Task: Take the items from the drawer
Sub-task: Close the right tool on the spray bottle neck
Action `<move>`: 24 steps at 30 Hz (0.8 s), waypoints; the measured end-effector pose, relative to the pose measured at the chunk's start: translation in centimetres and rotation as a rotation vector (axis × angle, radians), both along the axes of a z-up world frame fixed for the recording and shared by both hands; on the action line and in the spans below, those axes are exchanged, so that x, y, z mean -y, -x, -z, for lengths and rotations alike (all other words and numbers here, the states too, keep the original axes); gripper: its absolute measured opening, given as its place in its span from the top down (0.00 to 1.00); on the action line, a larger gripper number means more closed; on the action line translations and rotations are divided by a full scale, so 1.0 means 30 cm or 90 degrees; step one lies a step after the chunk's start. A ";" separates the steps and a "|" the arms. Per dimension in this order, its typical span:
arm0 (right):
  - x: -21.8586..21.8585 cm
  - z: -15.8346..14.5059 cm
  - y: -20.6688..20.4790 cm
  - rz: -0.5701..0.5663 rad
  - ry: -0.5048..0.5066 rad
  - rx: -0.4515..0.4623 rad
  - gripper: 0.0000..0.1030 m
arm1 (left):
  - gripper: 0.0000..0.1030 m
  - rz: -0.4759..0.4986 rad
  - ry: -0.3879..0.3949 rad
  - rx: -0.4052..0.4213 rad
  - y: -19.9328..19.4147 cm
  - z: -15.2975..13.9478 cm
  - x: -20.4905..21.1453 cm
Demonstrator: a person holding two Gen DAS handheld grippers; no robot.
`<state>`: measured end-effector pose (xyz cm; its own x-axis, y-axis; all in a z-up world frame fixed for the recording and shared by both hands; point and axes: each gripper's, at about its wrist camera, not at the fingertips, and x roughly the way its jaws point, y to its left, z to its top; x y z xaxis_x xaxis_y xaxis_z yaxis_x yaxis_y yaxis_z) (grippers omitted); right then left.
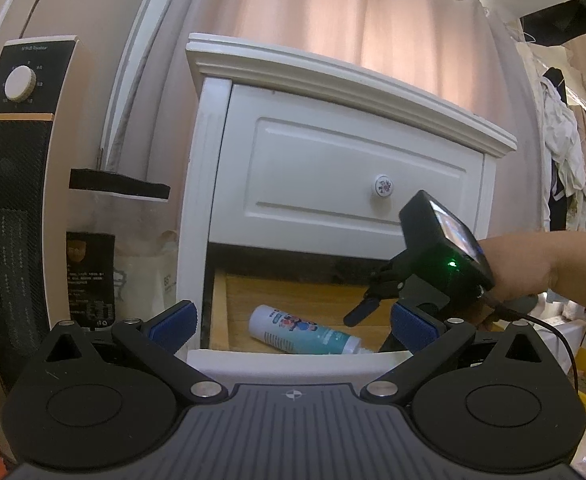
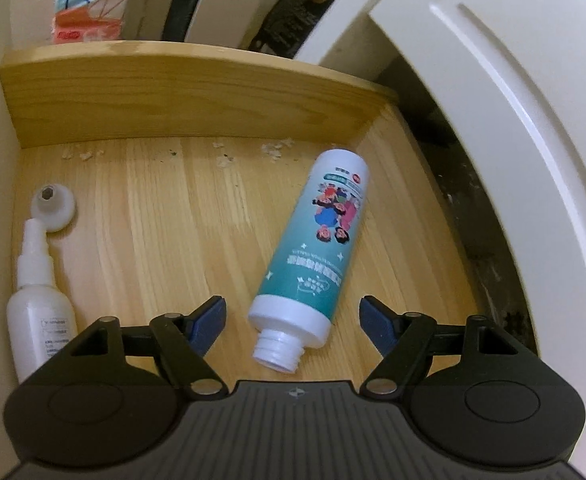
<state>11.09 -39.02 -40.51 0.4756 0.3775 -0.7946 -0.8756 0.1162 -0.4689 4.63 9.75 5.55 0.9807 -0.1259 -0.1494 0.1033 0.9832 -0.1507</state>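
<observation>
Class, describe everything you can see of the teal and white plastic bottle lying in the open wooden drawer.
The teal and white plastic bottle lies on its side on the wooden drawer floor. Its body is cylindrical, white at both ends, with a teal label showing cartoon figures and print. The cap is off, leaving a bare white threaded neck that points towards the right gripper. That gripper's blue-padded fingers are open on either side of the neck, not touching it. Nothing else touches the bottle.

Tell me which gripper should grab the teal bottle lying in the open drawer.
Right. The right gripper is already inside the drawer, open, with the teal bottle lying between its fingers. The left gripper is open too, but hangs outside the drawer's front.
</observation>
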 end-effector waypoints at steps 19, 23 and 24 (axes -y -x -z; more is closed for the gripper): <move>0.065 0.011 -0.081 0.092 -0.033 -0.083 0.67 | 0.00 0.004 0.054 -0.009 -0.014 0.018 -0.026; 0.033 0.034 -0.079 0.083 -0.045 -0.104 0.67 | 0.00 0.001 0.049 -0.004 -0.009 0.018 -0.022; 0.044 0.004 -0.069 0.081 -0.045 -0.103 0.67 | 0.00 0.000 0.049 -0.004 -0.009 0.018 -0.022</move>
<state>13.17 -40.33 -40.64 0.3917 0.3797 -0.8381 -0.9148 0.2581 -0.3106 4.89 10.43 5.01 0.9797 -0.1380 -0.1454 0.1029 0.9686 -0.2264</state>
